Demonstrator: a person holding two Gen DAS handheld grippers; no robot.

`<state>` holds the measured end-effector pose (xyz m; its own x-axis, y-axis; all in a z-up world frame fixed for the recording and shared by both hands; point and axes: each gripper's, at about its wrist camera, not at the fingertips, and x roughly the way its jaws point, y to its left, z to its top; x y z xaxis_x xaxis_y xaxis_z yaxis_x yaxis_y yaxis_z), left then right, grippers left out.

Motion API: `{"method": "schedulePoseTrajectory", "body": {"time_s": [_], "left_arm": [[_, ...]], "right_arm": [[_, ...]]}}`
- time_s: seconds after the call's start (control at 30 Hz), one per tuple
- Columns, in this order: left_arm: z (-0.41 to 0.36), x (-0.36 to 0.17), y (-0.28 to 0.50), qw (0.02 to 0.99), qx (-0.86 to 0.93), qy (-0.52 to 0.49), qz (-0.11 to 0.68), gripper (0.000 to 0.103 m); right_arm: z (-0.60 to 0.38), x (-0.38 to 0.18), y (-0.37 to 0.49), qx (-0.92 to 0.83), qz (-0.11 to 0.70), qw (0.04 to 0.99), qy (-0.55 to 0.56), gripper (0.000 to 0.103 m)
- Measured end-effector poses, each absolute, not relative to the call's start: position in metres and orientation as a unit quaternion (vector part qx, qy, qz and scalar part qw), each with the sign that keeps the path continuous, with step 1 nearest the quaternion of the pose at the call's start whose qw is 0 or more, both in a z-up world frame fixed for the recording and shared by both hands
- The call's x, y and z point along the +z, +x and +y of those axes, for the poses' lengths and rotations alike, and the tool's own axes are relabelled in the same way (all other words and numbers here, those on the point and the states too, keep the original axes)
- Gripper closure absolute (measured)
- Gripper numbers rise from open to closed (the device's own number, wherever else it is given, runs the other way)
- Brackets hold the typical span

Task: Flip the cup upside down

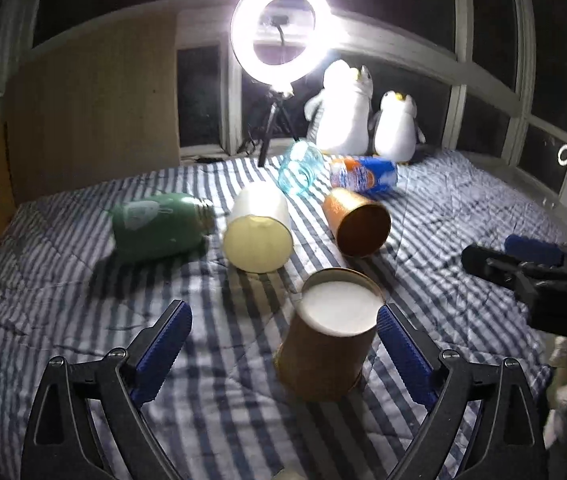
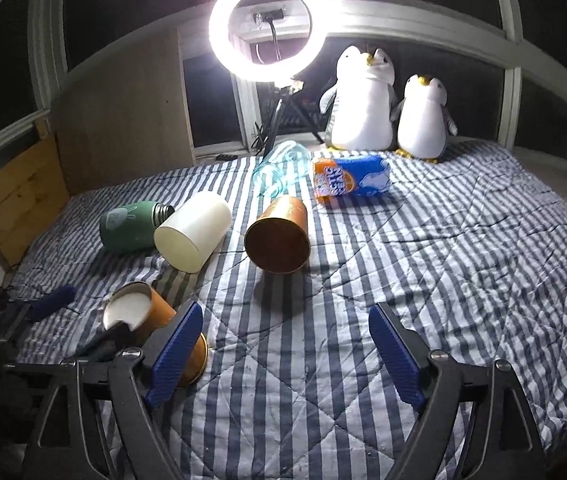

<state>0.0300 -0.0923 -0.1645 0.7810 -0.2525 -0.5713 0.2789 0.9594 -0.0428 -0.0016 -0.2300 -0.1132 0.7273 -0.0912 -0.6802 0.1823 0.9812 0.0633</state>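
An orange paper cup stands upside down on the striped bedspread, white base up, slightly tilted. It sits between the fingers of my left gripper, close to the right finger; the jaws are wide open and I cannot tell if they touch it. The same cup shows in the right wrist view at lower left, partly behind my right gripper's left finger. My right gripper is open and empty over bare bedspread. It shows in the left wrist view at the right edge.
Lying on their sides further back: a second orange cup, a cream cup, a green bottle, a clear blue glass and a blue-orange packet. A ring light and two plush penguins stand behind.
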Motion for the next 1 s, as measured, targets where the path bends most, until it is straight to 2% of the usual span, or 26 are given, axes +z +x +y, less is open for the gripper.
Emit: {"method": "schedulePoseTrajectory", "body": {"time_s": [0.23, 0.53, 0.8, 1.0], "left_arm": [[-0.058, -0.115, -0.002, 0.970, -0.097, -0.006, 0.224, 0.003], [-0.029, -0.051, -0.040, 0.989, -0.053, -0.023, 0.135, 0.001], [-0.016, -0.020, -0.064, 0.993, -0.048, -0.028, 0.103, 0.001], [-0.016, -0.011, -0.078, 0.994, -0.044, -0.023, 0.093, 0.001]], "right_arm": [[-0.214, -0.088, -0.011, -0.093, 0.309, 0.946, 0.024, 0.020], [-0.192, -0.038, -0.037, -0.108, 0.205, 0.973, -0.008, 0.010], [-0.180, -0.007, -0.056, -0.110, 0.147, 0.983, -0.008, 0.002], [-0.174, 0.002, -0.062, -0.114, 0.125, 0.986, -0.012, 0.001]]}}
